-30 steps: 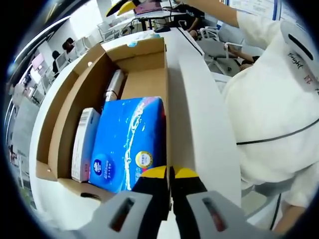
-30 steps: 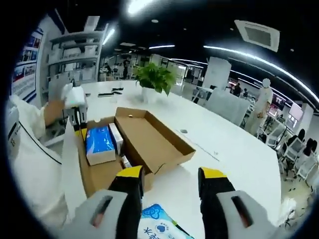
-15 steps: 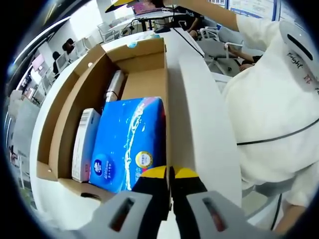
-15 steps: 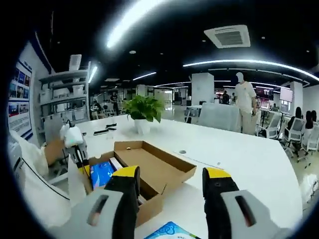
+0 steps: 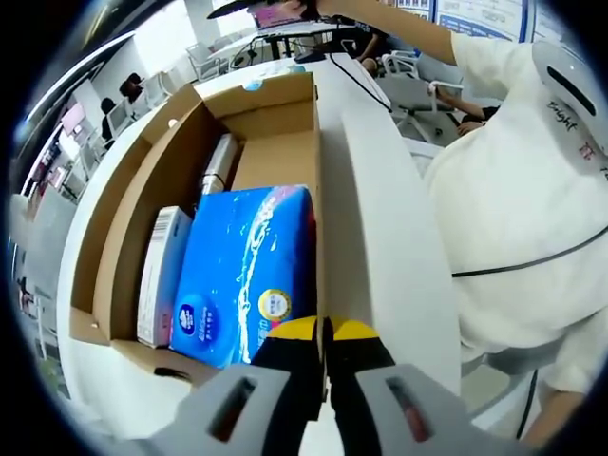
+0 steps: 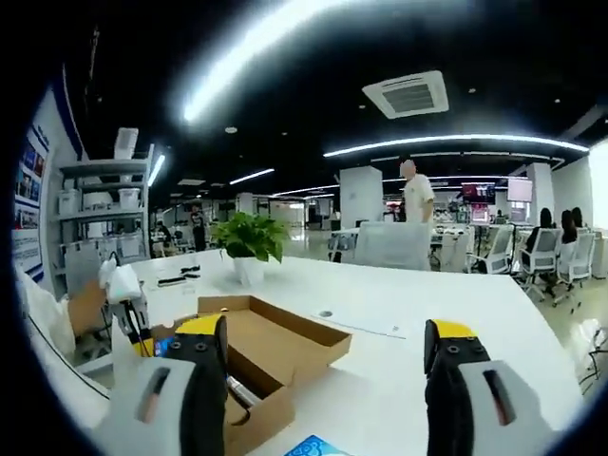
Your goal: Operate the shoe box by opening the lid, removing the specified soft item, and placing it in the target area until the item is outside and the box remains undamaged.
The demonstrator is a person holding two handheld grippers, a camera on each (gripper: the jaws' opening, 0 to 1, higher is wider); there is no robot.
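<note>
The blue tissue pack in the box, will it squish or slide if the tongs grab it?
The blue tissue pack would probably squish, since its wrapper looks soft and puffy. The glossy plastic shines, so it may slip. It sits snug between the white carton and the shoe box wall, so it may drag coming out.

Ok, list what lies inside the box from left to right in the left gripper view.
White carton → blue tissue pack, side by side near the tool. The silver bottle lies farther back, above both, so it has no clear place in the order.
</note>
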